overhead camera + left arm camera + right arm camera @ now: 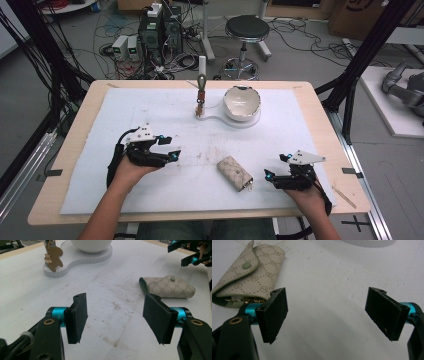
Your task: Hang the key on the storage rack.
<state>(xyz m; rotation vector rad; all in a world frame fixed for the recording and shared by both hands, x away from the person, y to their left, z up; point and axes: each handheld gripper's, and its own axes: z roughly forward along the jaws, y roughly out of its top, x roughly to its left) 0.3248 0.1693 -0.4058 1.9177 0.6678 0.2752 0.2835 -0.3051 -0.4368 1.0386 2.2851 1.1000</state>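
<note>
A beige patterned key pouch [234, 173] lies flat on the white mat between my two grippers, its snap flap closed [170, 287] and metal hooks showing at its open end [249, 272]. My left gripper [170, 148] rests low over the mat to the pouch's left, jaws open with bare mat between them [117, 318]. My right gripper [276, 167] sits just right of the pouch, open and holding nothing [327, 315]. At the far middle a white stand [220, 119] carries a white bowl [241, 103] and a post from which a brown bear keychain [53, 258] hangs.
The white mat [150, 110] covers most of the wooden table [70, 150]. Behind the table stand a black stool [246, 29], computer boxes [160, 30] and loose cables on the floor. Black frame poles [360, 60] rise at both sides.
</note>
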